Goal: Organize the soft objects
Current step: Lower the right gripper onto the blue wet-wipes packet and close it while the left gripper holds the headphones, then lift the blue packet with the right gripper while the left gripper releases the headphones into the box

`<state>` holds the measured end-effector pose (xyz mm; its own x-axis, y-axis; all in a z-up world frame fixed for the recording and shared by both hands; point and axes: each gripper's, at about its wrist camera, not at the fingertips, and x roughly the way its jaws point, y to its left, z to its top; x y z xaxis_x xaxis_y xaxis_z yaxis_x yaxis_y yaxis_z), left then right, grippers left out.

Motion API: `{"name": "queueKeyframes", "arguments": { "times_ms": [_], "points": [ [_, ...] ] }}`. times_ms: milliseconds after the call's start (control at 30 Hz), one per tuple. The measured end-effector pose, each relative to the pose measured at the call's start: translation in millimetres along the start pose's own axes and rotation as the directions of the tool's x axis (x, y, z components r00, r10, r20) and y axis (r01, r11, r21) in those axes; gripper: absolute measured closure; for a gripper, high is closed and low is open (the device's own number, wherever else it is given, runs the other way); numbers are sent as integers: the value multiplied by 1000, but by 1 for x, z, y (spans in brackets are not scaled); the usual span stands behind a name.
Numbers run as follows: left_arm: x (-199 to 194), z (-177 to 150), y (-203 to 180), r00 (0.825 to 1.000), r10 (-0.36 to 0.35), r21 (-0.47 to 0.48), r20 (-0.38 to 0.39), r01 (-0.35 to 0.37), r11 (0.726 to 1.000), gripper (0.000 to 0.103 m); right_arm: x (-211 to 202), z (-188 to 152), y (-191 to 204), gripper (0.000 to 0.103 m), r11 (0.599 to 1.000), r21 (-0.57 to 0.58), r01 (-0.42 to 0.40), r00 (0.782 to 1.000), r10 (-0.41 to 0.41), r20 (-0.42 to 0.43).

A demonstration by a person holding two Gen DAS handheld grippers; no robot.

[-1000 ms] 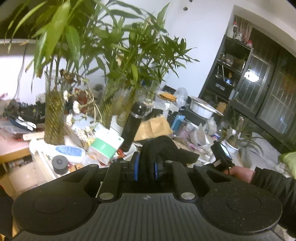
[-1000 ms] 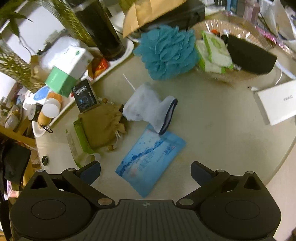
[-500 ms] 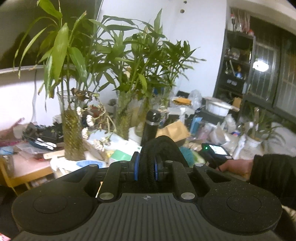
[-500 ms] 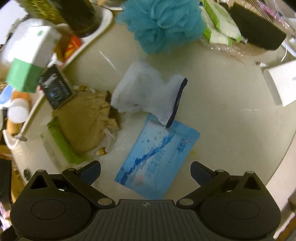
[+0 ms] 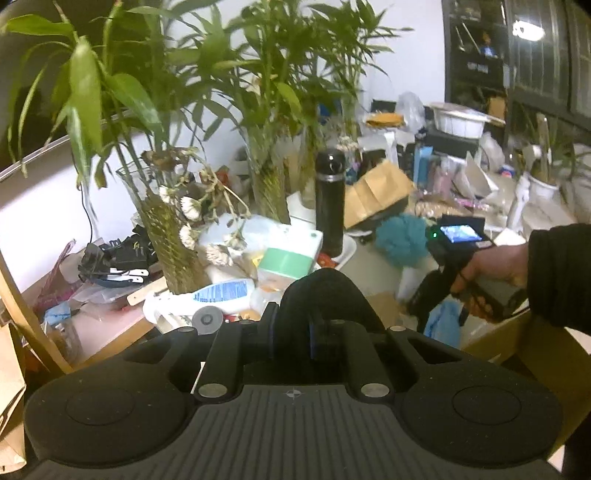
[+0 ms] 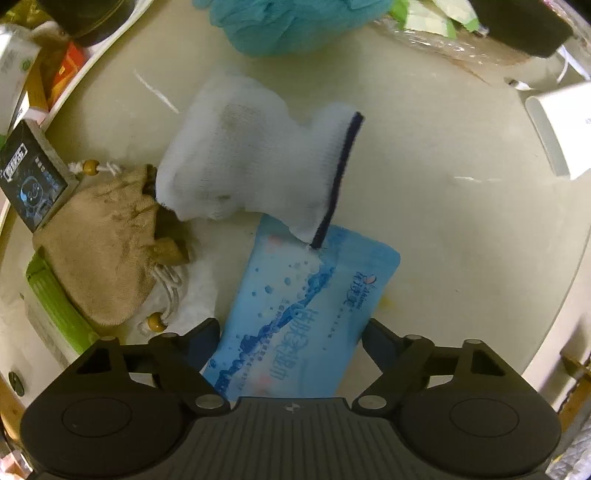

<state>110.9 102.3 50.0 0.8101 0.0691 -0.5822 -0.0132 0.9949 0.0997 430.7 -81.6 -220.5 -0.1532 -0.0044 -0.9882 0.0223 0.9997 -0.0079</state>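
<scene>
Right gripper [image 6: 291, 343] points straight down at the table [image 6: 461, 229], jaws closing with the blue pack [image 6: 306, 310] between them; pads flank the pack's near end on both sides, contact not clear. The pack lies flat, running away from the gripper at a slant. The white glove [image 6: 251, 162] with a dark cuff edge lies just beyond, its cuff overlapping the pack's far corner. Left of the pack sits the tan pouch [image 6: 107, 251] with white drawstrings and wooden beads, touching the glove's left end and partly lying on a green box [image 6: 55, 306]. A small black box [image 6: 31, 177] stands just past the pouch at the left edge. Farther off, the teal puff [image 6: 288, 22] is at the top of the right wrist view, well apart from the jaws; beside it on the right, green-white packs [image 6: 432, 22] and a black sponge [image 6: 517, 26] sit on a crinkly wrapper. A white box [image 6: 561, 125] lies at the right edge.

Left gripper [image 5: 291, 325] is held up off the table, jaws narrow and clamped on a black cloth [image 5: 321, 295] bulging above the fingers. Beyond it are a green-white carton [image 5: 291, 251], a black flask [image 5: 330, 199] and vases of bamboo [image 5: 166, 236]. At right, a hand [image 5: 495, 266] in a dark sleeve holds the other gripper's handle over the table near the puff.
</scene>
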Motion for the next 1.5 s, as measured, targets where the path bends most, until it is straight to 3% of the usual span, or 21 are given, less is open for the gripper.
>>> {"name": "queueKeyframes", "arguments": {
  "times_ms": [67, 233, 467, 633, 833, 1100, 1300, 1500],
  "points": [
    [4, 0, -3, 1000, -1, 14, -14, 1, 1000, 88, -3, -2, -4, 25, 1000, 24, -14, 1000, 14, 7],
    [7, 6, -7, 1000, -8, 30, -24, 9, 1000, 88, -17, -7, -28, 29, 984, 113, -141, 989, 136, 49],
    [-1, 15, -14, 999, -40, 38, -5, 40, 998, 88, -83, -29, -47, 30, 969, 83, -231, 954, 208, 217],
    [-10, 22, -22, 997, -65, 38, 34, 64, 997, 88, -140, -53, -58, 30, 967, -15, -255, 892, 241, 383],
    [-22, 29, -26, 987, -135, 14, 90, 135, 991, 88, -203, -96, -84, 29, 966, -139, -219, 786, 259, 561],
    [-24, 35, -26, 959, -260, -82, 115, 270, 959, 88, -250, -159, -112, 29, 948, -260, -185, 677, 314, 665],
    [-23, 33, -30, 947, -302, -115, 109, 314, 942, 88, -268, -205, -125, 29, 927, -320, -196, 626, 369, 687],
    [-24, 31, -35, 937, -333, -133, 104, 345, 929, 88, -279, -238, -137, 29, 904, -367, -217, 609, 420, 673]
  ]
}}
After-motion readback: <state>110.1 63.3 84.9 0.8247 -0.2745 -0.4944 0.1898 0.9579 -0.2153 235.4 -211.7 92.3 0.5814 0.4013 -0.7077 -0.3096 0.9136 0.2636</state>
